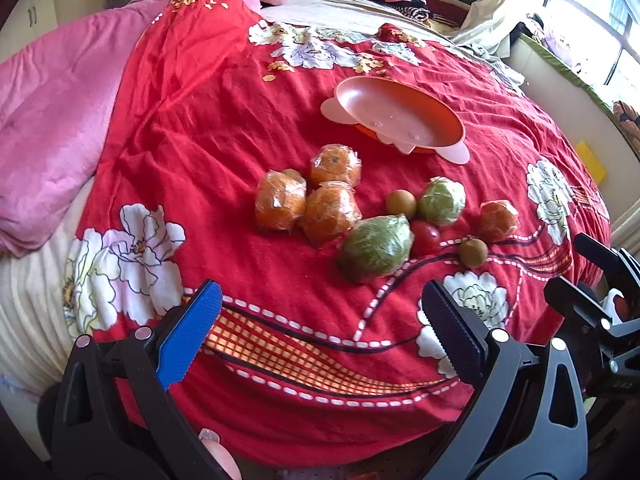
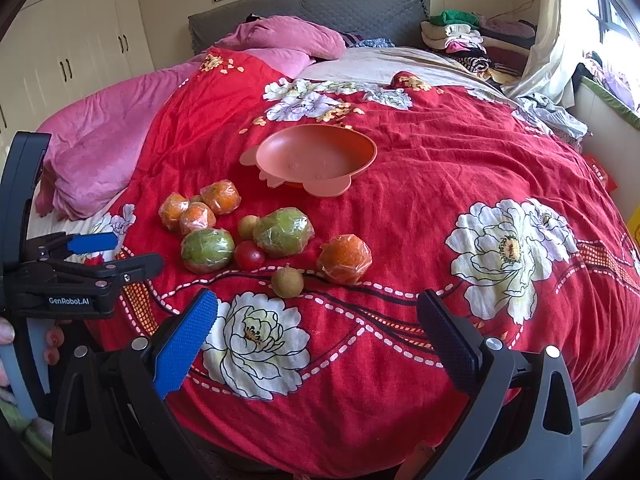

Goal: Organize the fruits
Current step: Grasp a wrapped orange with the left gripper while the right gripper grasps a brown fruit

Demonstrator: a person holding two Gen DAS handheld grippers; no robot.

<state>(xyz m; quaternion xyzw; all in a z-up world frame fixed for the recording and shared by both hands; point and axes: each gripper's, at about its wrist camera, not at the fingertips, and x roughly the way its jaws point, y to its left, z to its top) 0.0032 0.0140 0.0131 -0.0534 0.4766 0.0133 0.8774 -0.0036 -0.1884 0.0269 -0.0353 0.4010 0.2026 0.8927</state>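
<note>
Nothing is sorted yet; the pink dish [image 2: 316, 156] is sitting empty; 9 fruits [image 2: 280, 232] are lying on the bed [image 2: 460, 184]; left claw [image 1: 320, 328] and right claw [image 2: 316, 332] are both gaping, empty.

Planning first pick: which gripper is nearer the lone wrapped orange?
Right. The right gripper is just short of the lone wrapped orange; the left gripper sits further off to its left.

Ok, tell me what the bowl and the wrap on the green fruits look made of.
The bowl looks like moulded plastic, matt salmon-orange, with smooth scalloped tabs and soft highlights. The wrap on the green fruits looks like thin clear plastic film: glossy, crinkled, with white glints.
</note>
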